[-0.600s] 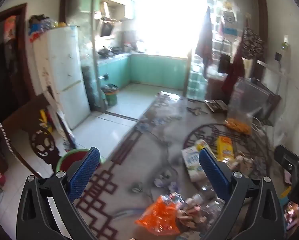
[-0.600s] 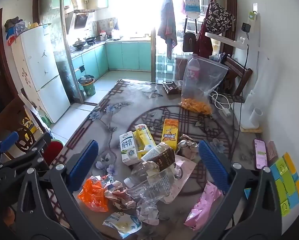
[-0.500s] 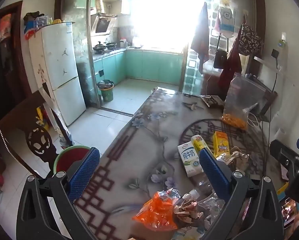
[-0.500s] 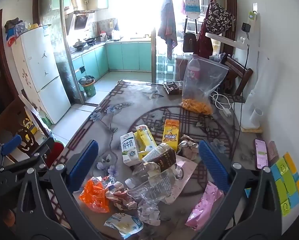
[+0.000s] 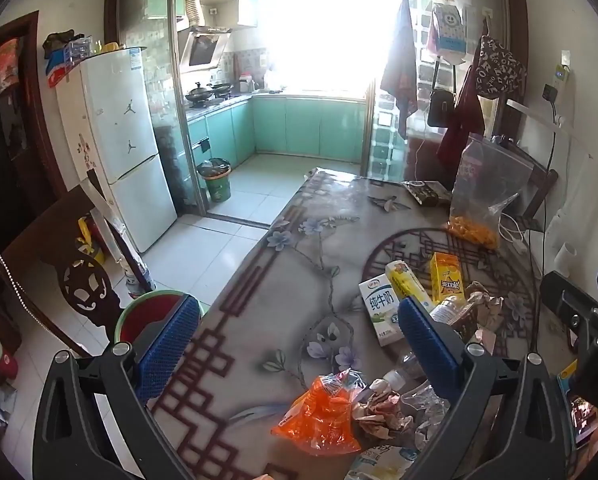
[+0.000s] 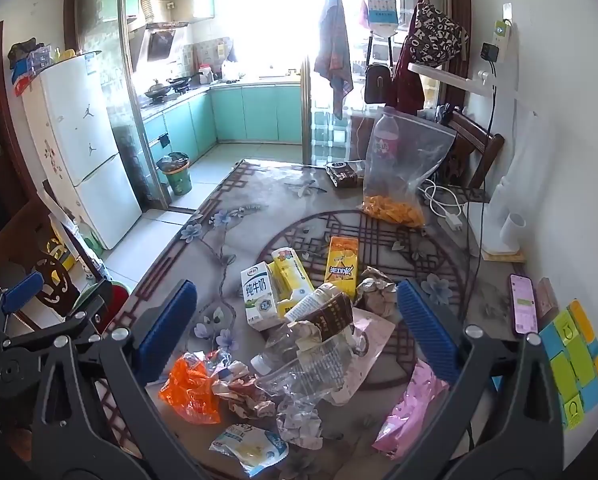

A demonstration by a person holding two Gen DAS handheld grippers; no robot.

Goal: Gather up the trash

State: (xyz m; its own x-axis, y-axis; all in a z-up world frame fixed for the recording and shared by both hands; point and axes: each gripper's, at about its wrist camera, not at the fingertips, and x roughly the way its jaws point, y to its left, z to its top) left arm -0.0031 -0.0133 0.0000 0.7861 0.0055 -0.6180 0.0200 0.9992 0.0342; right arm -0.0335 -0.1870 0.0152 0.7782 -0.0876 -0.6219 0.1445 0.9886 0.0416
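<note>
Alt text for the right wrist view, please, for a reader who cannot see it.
The open right gripper hovers over a trash pile on a patterned table: milk carton, crushed clear bottle, orange wrapper, pink wrapper. The left gripper shows at the left edge; a teal kitchen lies beyond.

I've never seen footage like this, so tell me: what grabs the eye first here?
A heap of trash on the patterned table: an orange wrapper, a crushed clear bottle, a white milk carton. Two wide-open blue-padded grippers, right gripper and left gripper, frame it. Behind, a sunlit kitchen with teal cabinets.
</note>
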